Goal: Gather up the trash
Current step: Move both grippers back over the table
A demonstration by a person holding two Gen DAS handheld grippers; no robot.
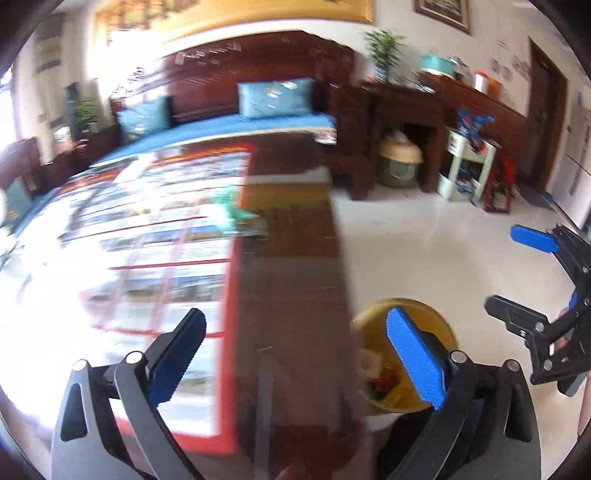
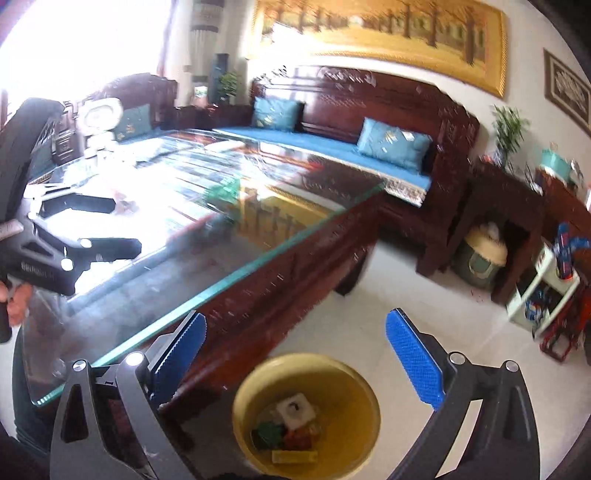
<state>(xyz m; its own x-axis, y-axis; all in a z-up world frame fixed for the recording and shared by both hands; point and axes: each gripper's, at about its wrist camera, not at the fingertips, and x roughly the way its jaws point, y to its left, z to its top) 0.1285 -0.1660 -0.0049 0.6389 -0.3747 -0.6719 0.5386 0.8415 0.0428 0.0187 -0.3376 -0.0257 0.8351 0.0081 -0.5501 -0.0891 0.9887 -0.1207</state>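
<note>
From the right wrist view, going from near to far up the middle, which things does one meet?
Yellow bin with trash inside → glass-topped wooden table → green item on the glass → blue sofa cushion seat → carved wooden sofa back → gold-framed painting on the wall.

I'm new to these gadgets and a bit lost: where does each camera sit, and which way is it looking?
Left wrist: on the left gripper, looking down over the glass-topped table; the open right gripper shows alongside.
Right wrist: on the right gripper, open above the yellow trash bin; the left gripper and a hand show.
Shared: bin, table, wooden sofa.
</note>
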